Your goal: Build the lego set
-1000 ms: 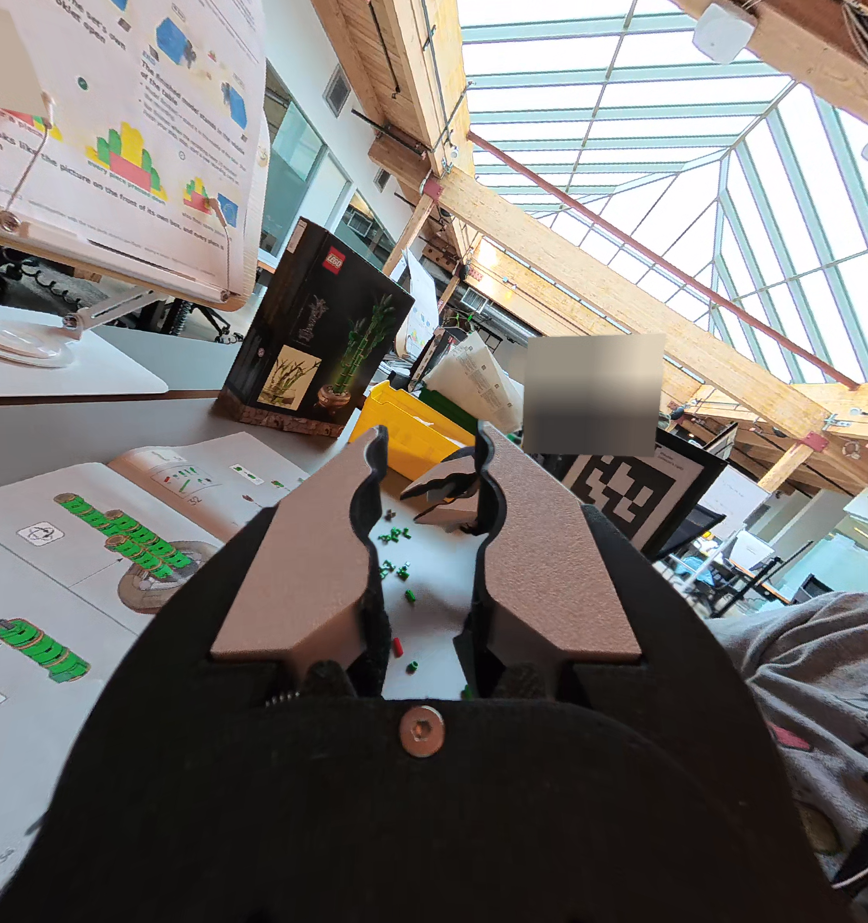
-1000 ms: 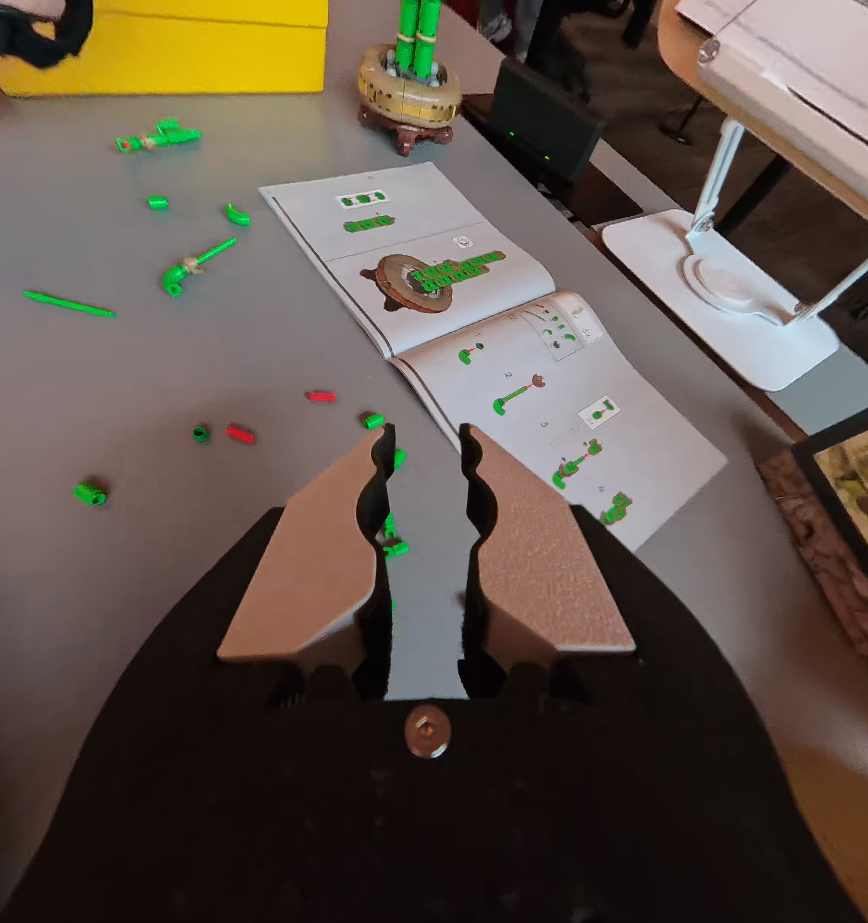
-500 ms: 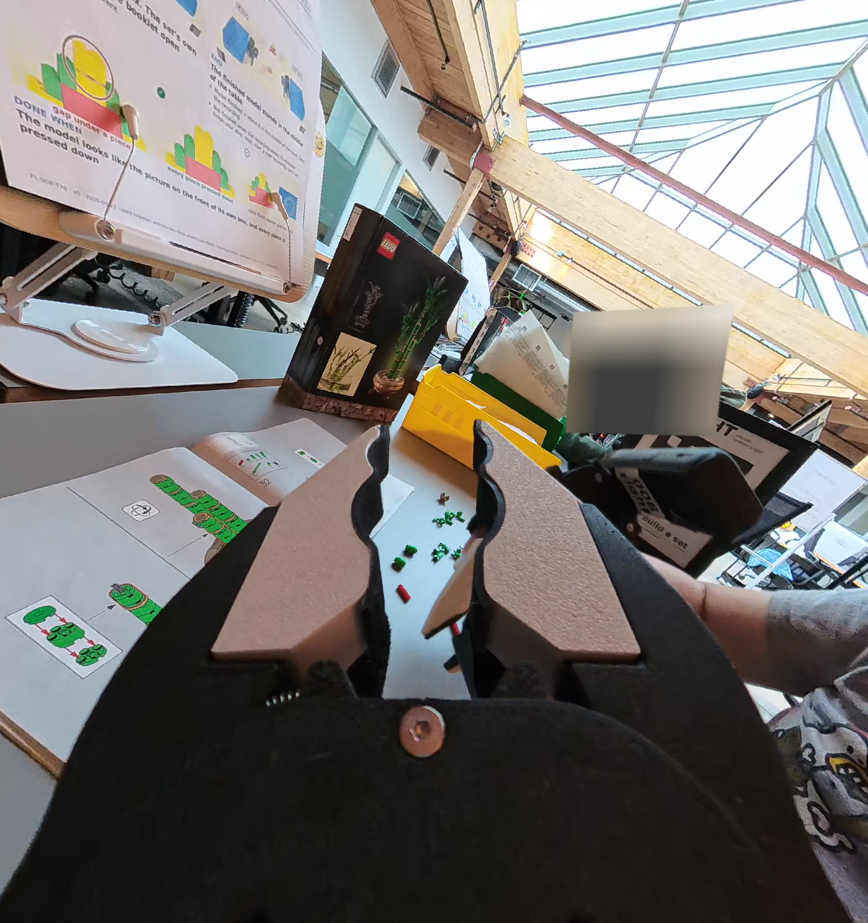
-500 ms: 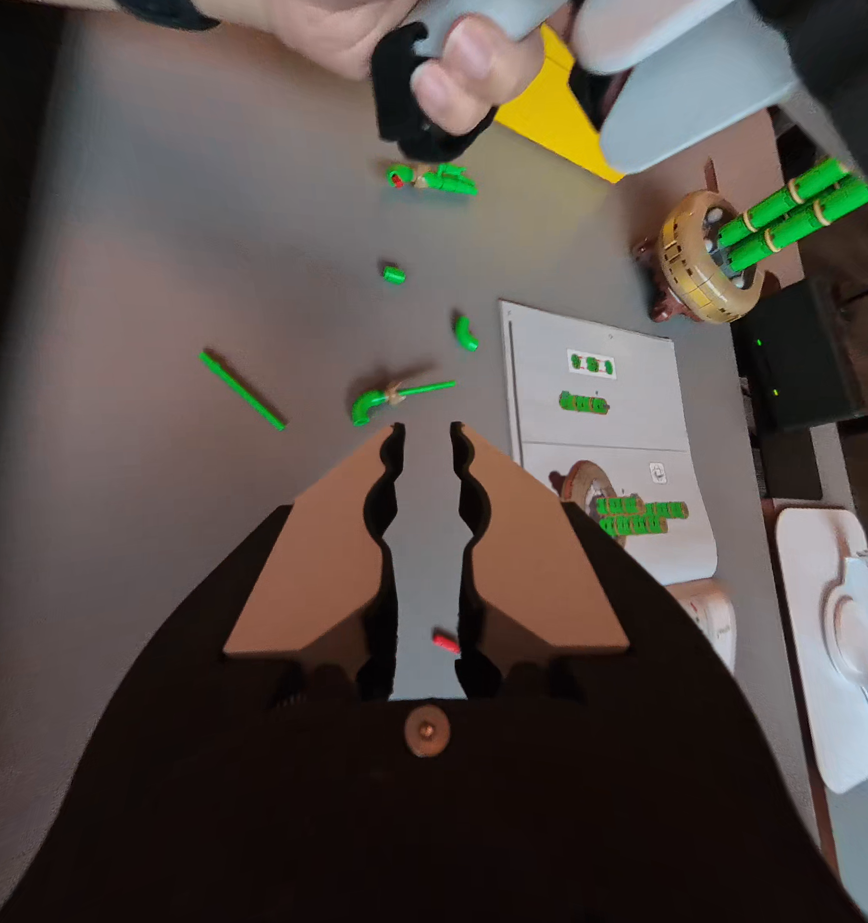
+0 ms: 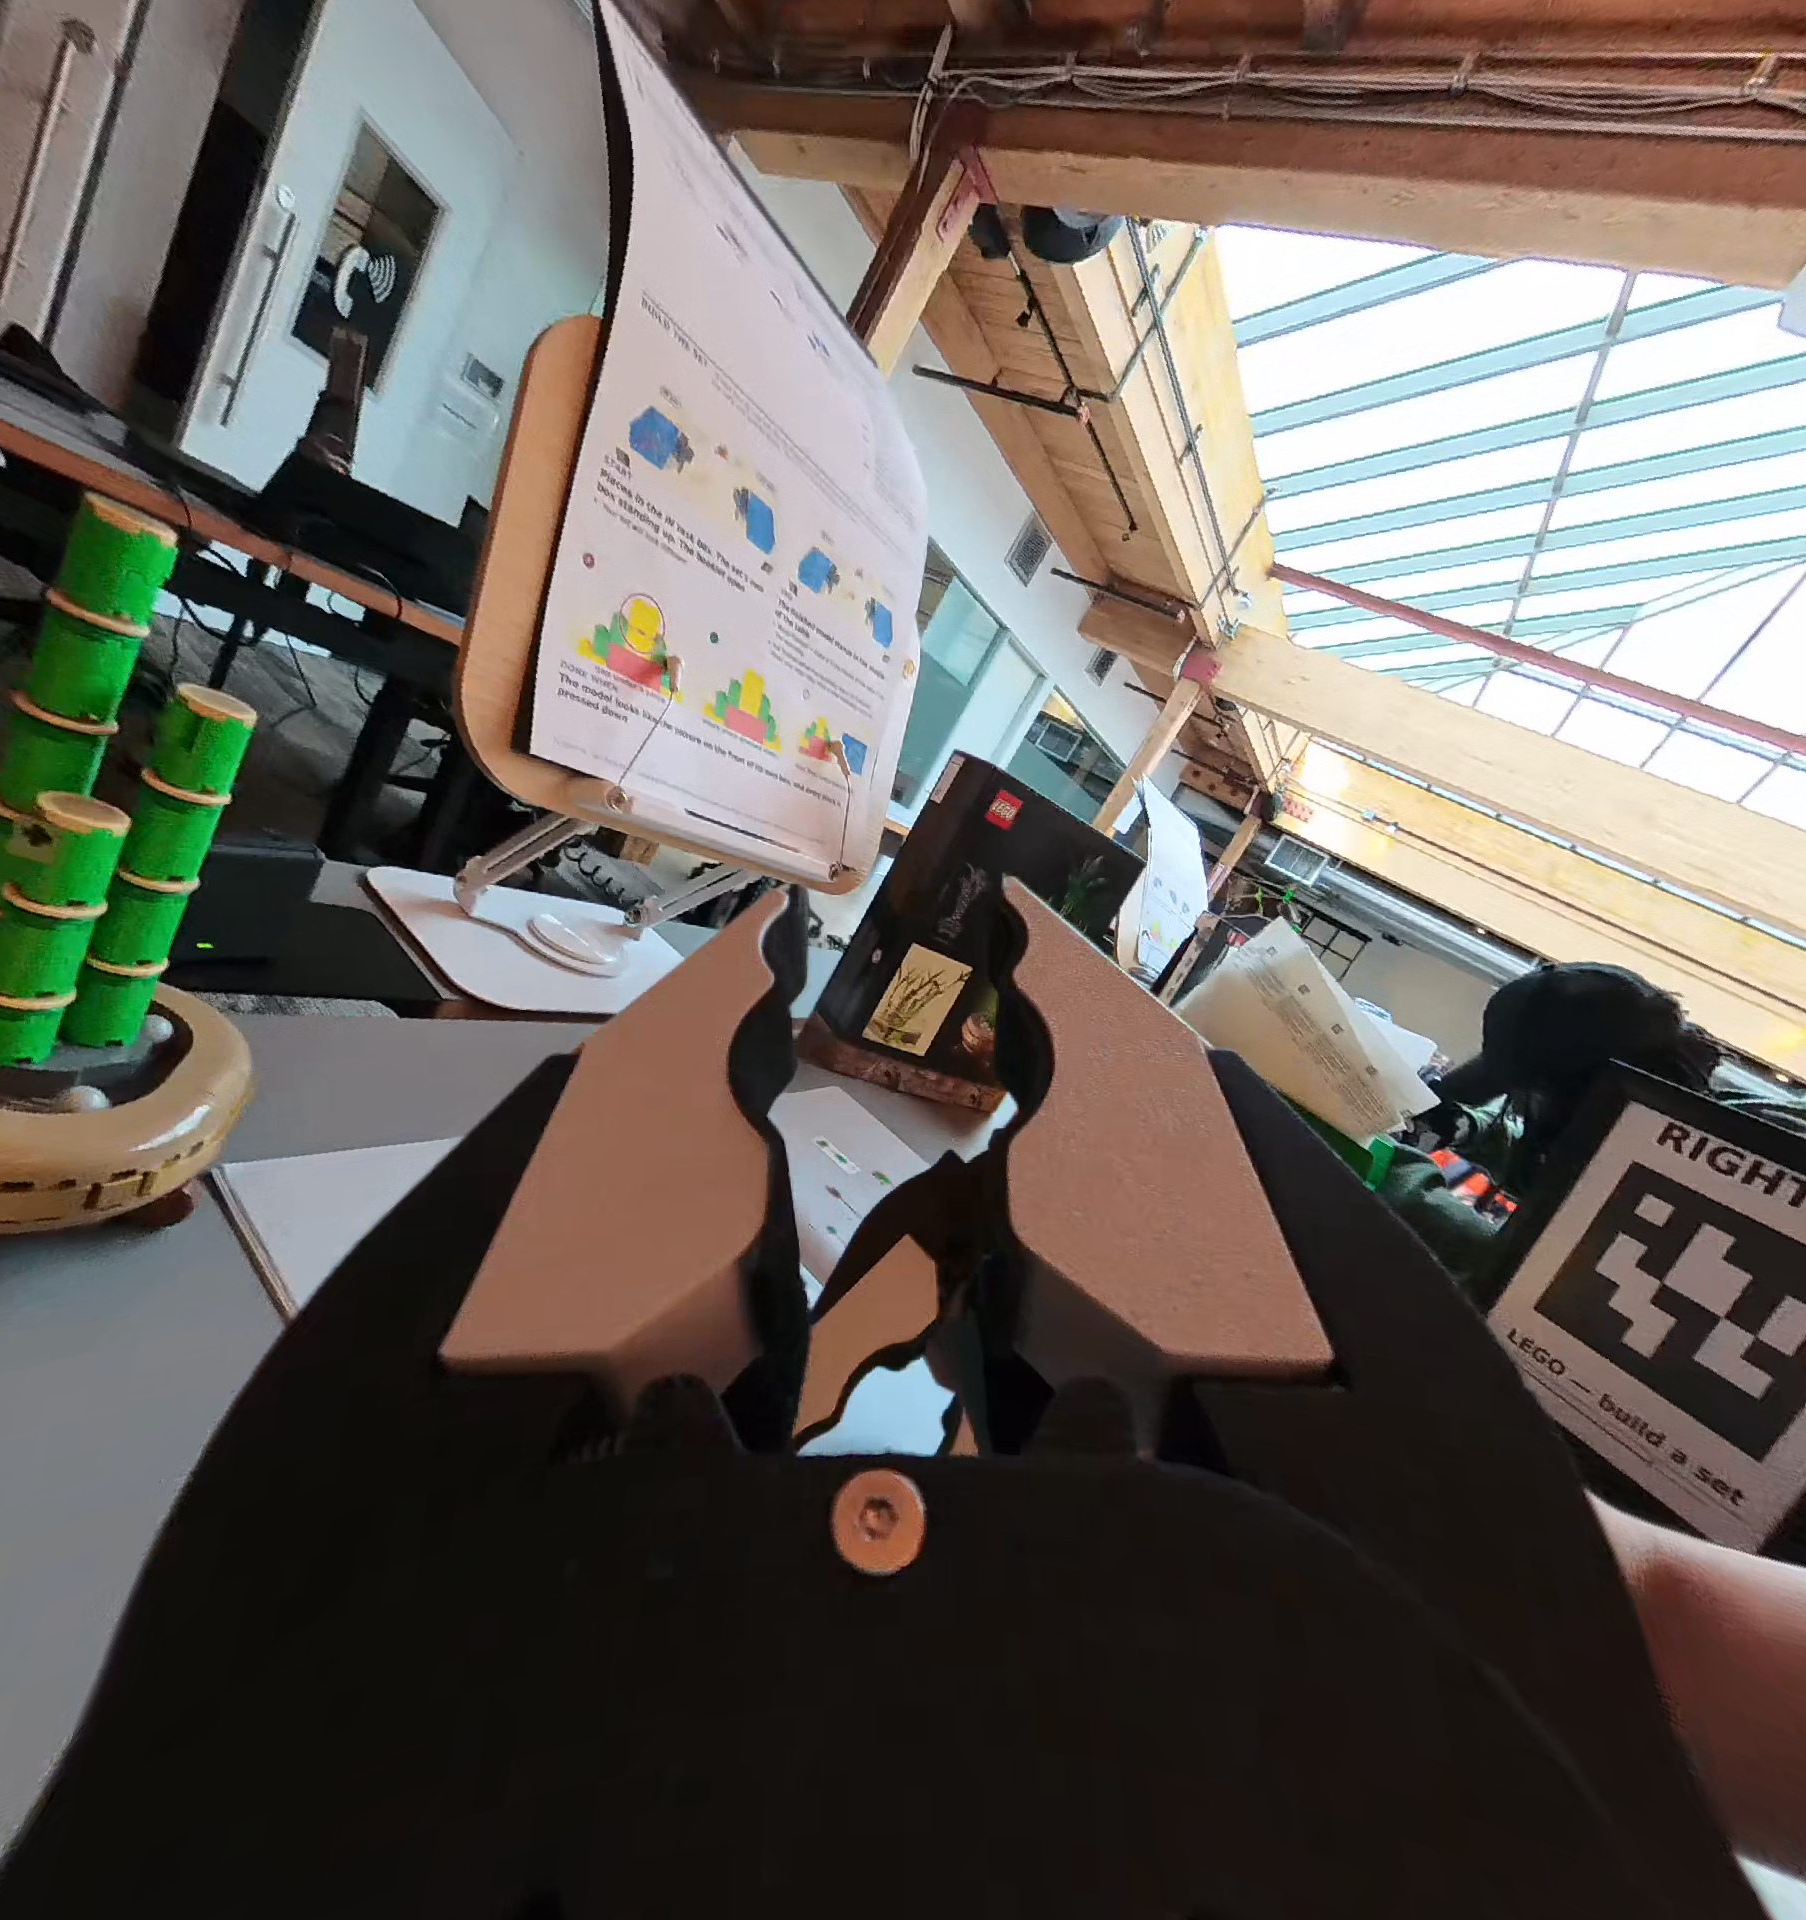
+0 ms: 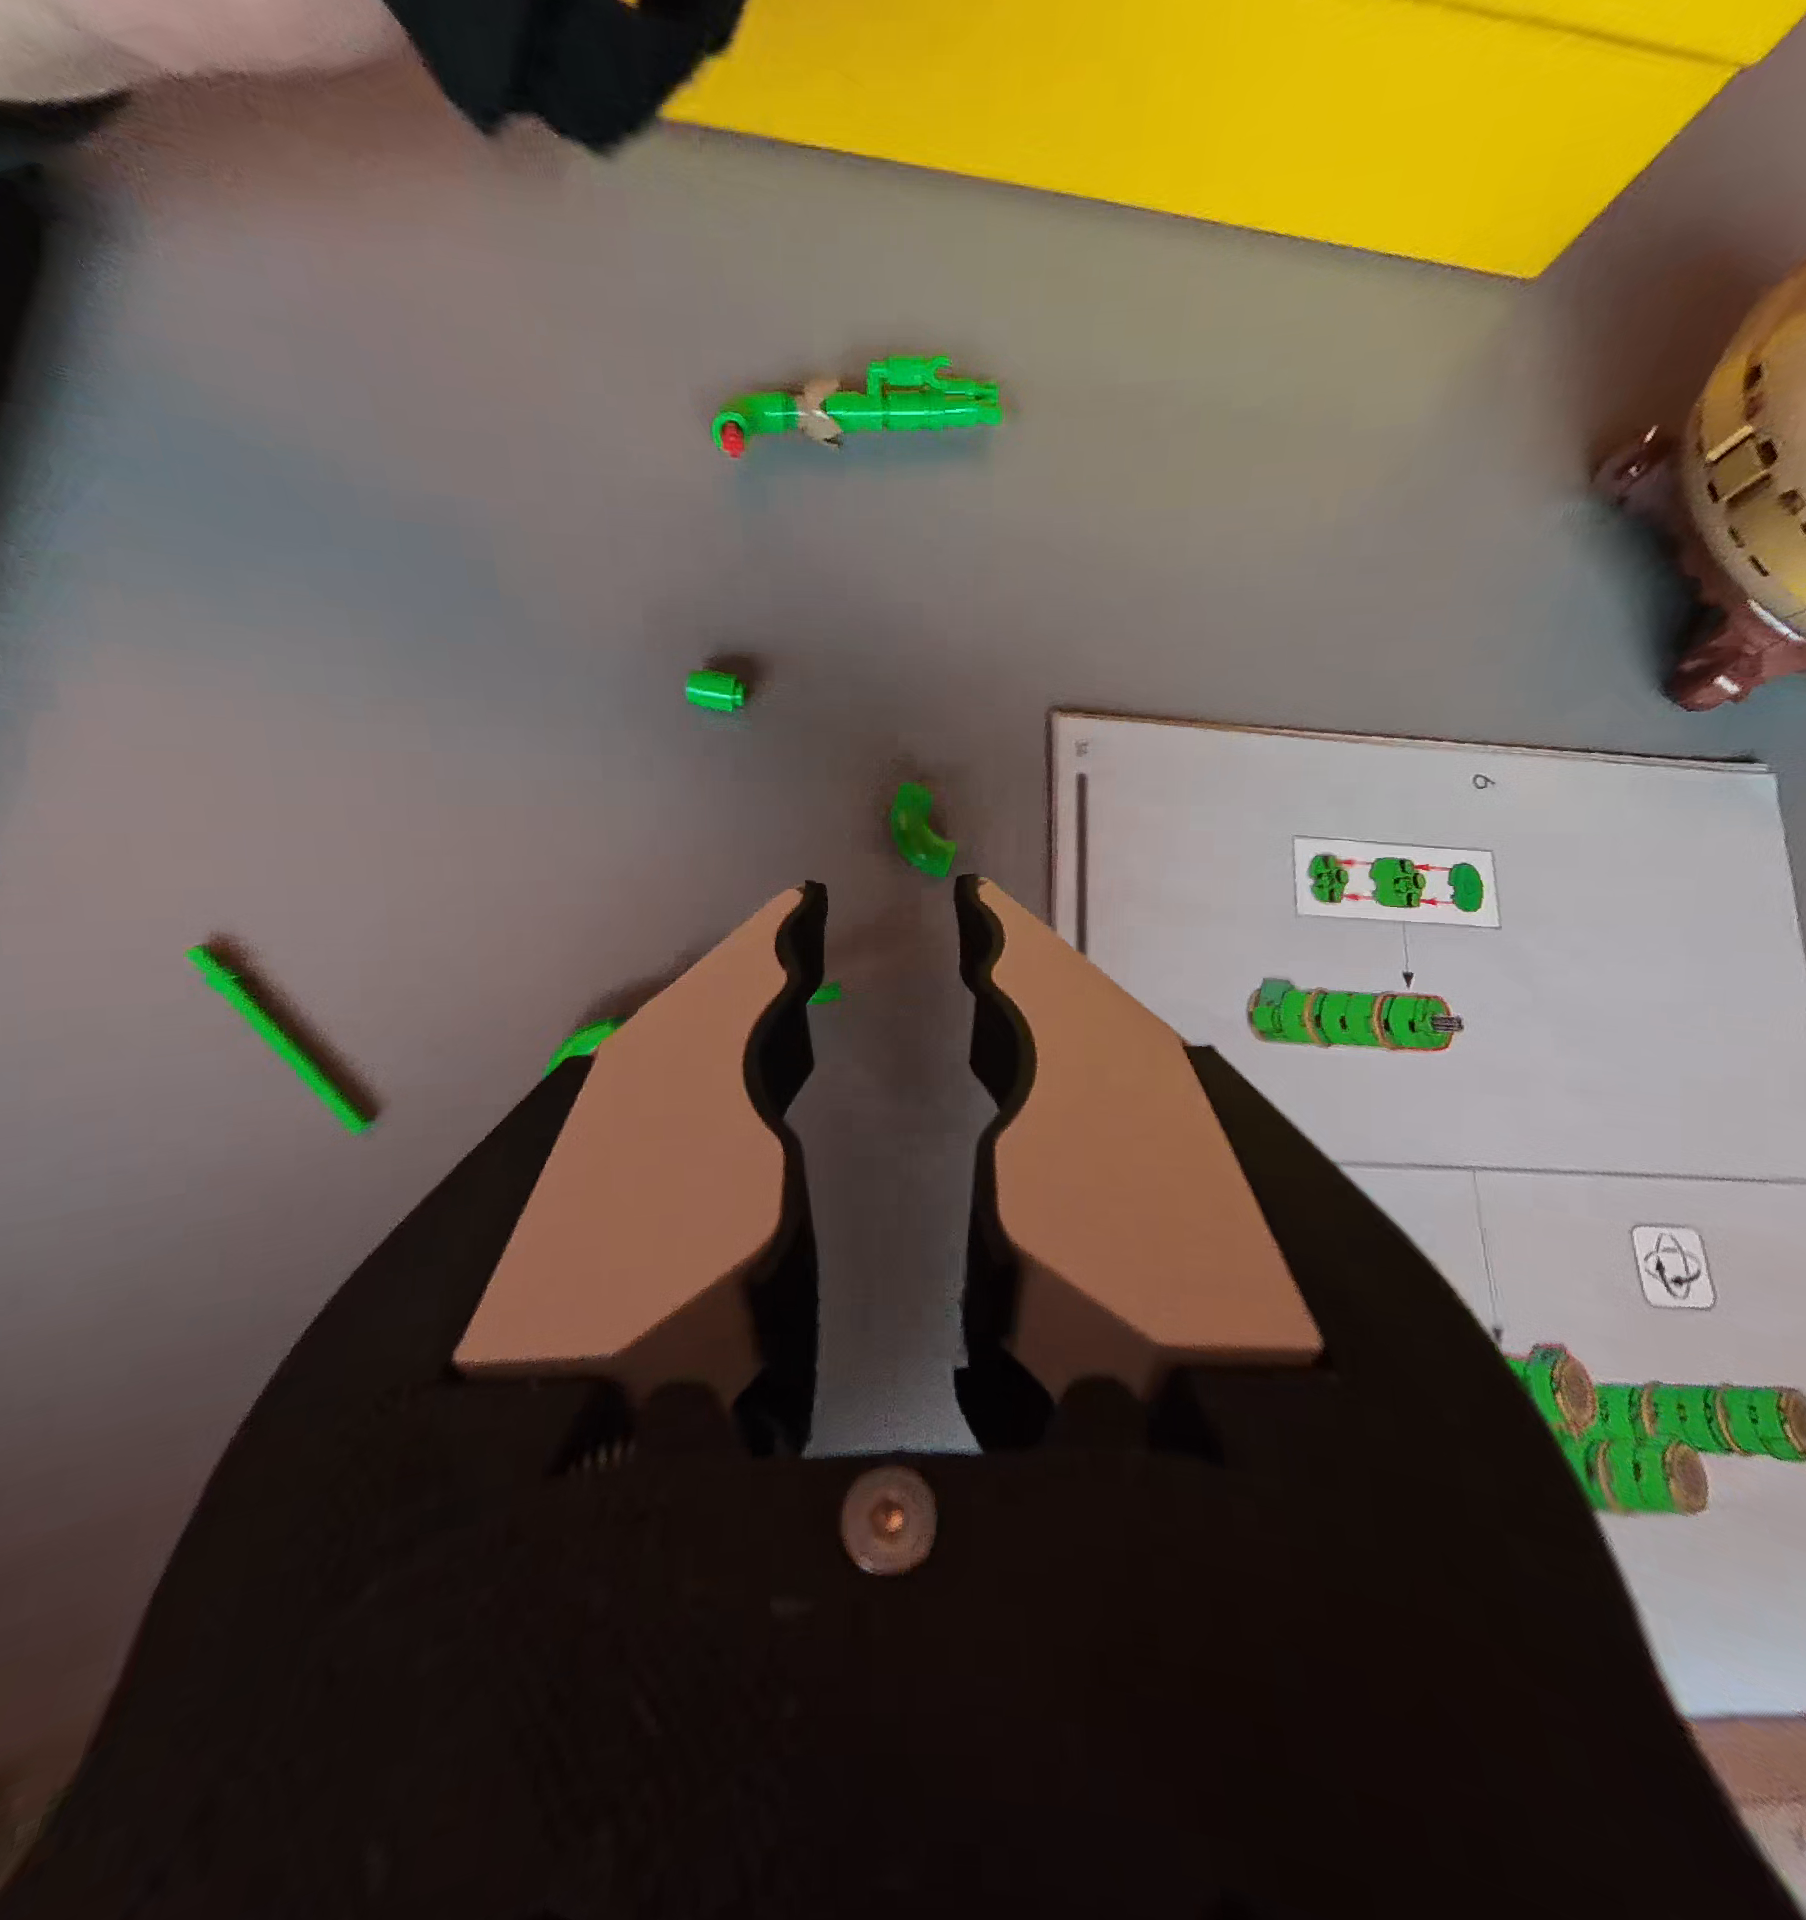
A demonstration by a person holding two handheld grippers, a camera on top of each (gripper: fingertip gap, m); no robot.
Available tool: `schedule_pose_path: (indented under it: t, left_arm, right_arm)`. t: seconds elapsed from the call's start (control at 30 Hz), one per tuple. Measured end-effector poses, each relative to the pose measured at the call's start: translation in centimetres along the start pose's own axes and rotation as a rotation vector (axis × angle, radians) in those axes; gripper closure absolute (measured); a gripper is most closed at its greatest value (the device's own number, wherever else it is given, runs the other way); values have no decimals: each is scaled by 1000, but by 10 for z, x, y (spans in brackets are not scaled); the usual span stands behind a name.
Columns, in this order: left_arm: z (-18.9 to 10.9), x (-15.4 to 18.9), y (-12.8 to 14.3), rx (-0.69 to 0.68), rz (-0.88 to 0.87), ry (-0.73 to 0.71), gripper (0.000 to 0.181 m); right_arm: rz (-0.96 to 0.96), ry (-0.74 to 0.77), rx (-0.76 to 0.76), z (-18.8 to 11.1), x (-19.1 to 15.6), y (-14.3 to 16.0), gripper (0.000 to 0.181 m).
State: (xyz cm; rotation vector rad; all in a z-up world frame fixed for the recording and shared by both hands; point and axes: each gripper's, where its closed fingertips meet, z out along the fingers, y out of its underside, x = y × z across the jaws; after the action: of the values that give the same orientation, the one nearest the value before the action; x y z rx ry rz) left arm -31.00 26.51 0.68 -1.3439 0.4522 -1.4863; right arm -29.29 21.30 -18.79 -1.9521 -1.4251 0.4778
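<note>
So the grey tabletop (image 6: 359, 520) is the same mess, but both cameras have swung a lot in the last second. Using the open white instruction booklet (image 6: 1605, 1039) as the anchor: the yellow plastic bin (image 6: 1242, 114) is far beyond its top edge. The half-built green bamboo model in its tan round pot (image 5: 57, 831) stands just off the booklet's far corner, and it only now shows up in the left view.

The left gripper (image 5: 894, 894) has tipped down from the skylight toward the model, jaws at a moderate gap with nothing in them. The right gripper (image 6: 891, 888) has slid off the scattered bits and up along the booklet's left edge. Its jaws are narrow-ish but not closed, and empty too. Neither gap looks changed.

Loose parts, all left of the booklet:
- the green stem sub-assembly with a red tip (image 6: 857, 410), farthest out toward the bin
- the thin green rod (image 6: 281, 1034), well off to the left
- the small curved green elbow piece (image 6: 920, 828), just beside the booklet's corner and right ahead of the right fingertips
- the tiny green cylinder (image 6: 717, 689), a bit beyond the elbow

My read is that the right side is lining up on that elbow and nothing's been grabbed yet. The blur says it's mid-move, so closing now could knock the piece away.
</note>
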Motion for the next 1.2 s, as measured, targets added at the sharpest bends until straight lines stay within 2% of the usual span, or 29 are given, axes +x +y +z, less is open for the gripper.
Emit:
schedule_pose_path:
  t: [0.17,0.23,0.37,0.53,0.6,0.73,0.83,0.93,1.03,1.1,1.2]
  left_arm:
    - [1,2,2,-5,-7,6,149]
    - [1,1,2,-5,-28,13,150]
    - [-4,-2,-7,30,-40,3,150]
    - [-6,-3,-9,44,-55,3,151]
    - [-4,-4,-5,29,-59,2,151]
    - [-2,-7,0,10,-60,-7,151]
    - [-2,-11,1,7,-77,-11,151]
    - [-1,-13,5,-5,-98,-13,150]
    - [4,-13,15,-40,-124,-6,142]
    - [9,-9,22,-60,-161,28,139]
    - [18,2,38,-107,-212,99,137]
  right_arm:
    - [-76,-32,11,13,-2,-11,156]
    - [-68,-42,-16,18,-1,-8,156]
    - [-52,-84,30,18,-7,-17,158]
    - [-30,-29,-43,21,9,-6,157]
    - [23,-88,-67,23,5,-1,157]
    - [-10,-95,-72,24,1,-1,171]
    - [-2,-28,-72,20,12,-1,172]
    - [18,127,70,-4,33,-19,172]
    - [31,423,301,-58,59,-47,173]
    - [28,566,429,-95,63,-61,173]
    - [15,668,519,-124,58,-76,173]
